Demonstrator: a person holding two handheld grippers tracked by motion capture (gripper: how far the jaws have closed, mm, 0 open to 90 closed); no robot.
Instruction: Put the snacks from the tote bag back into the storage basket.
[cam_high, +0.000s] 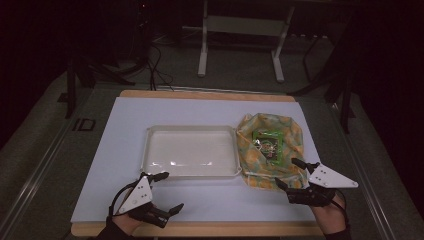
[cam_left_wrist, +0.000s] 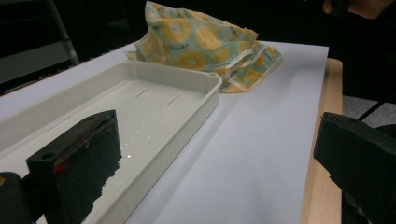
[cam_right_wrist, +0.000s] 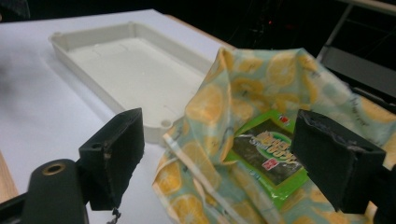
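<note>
A white plastic tray (cam_high: 150, 150) lies empty in the middle of a white mat. To its right sits a cloth bag with a lemon print (cam_high: 289, 135), open at the top, and a green snack packet (cam_high: 268, 141) lies inside it. My left gripper (cam_high: 169, 192) is open near the table's front edge, just in front of the tray's left corner. My right gripper (cam_high: 290, 172) is open at the bag's near edge. In the right gripper view the green packet (cam_right_wrist: 268, 156) and bag (cam_right_wrist: 219, 107) lie between the open jaws. In the left gripper view the tray (cam_left_wrist: 187, 93) and bag (cam_left_wrist: 201, 42) lie ahead.
The white mat (cam_high: 125, 125) covers a wooden board (cam_high: 200, 94) on a grey table. Beyond the table stand a white desk frame (cam_high: 240, 45) and cables (cam_high: 155, 65) on the floor. The surroundings are dark.
</note>
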